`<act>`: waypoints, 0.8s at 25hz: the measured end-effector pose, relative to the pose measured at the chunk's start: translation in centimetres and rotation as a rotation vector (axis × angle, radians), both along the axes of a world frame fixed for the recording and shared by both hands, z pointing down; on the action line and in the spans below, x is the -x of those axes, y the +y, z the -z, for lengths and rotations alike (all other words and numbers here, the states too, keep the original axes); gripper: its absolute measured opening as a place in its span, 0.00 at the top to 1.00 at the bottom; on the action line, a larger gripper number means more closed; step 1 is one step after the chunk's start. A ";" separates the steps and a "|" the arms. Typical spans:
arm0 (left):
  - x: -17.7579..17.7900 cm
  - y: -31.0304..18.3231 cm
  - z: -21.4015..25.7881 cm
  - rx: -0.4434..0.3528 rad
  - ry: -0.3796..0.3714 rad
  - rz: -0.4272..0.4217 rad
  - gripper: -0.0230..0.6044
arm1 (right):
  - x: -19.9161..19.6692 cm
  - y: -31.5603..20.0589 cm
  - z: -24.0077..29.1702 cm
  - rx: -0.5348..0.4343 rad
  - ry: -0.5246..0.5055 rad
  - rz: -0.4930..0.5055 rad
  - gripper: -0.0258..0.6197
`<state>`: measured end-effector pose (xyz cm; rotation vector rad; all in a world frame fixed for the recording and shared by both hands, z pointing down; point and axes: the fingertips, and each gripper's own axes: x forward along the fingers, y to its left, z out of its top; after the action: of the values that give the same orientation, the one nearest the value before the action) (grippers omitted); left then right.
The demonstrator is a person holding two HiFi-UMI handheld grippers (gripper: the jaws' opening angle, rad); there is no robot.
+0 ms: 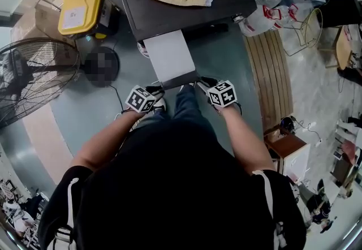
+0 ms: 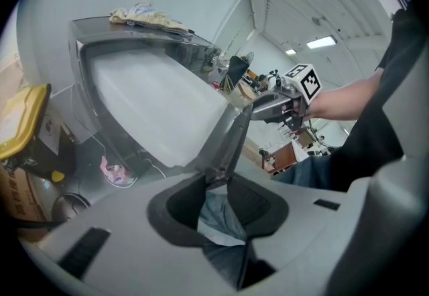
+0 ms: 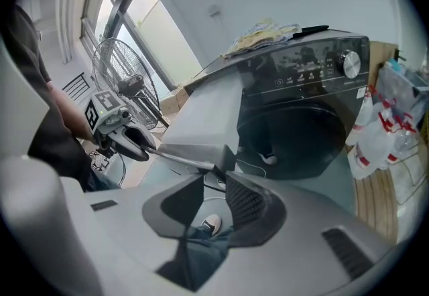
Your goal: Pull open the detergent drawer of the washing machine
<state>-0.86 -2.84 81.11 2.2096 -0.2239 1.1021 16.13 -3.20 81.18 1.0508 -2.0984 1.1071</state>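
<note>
Detergent drawer (image 1: 169, 54) sticks out of the washing machine (image 1: 186, 14) front. Its long axis runs straight toward me, front lip nearest my legs. My left gripper (image 1: 159, 91) is clenched on the lip's left corner, my right gripper (image 1: 201, 82) on the right corner. Open floor (image 1: 79, 113) on both sides; fan (image 1: 31, 76) well off left.

fan (image 1: 28, 79): cut by left edge | washing machine (image 1: 169, 17): far side cut off | panel print (image 3: 301, 74): too small
</note>
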 end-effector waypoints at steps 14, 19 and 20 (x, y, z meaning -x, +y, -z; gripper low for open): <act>-0.2 -0.1 1.4 -0.020 0.039 -0.046 0.71 | -0.2 0.4 0.9 0.027 -0.029 -0.062 0.78; 0.6 -1.1 2.1 -0.059 0.052 -0.047 0.70 | -0.4 0.5 2.1 0.010 -0.038 -0.078 0.78; 0.7 -1.4 2.4 -0.067 0.055 -0.043 0.70 | -0.4 0.5 2.4 0.002 -0.034 -0.080 0.78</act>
<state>-1.56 -4.24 78.70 2.3104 -0.1929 1.0691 16.56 -2.74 78.75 1.1316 -2.0969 1.1734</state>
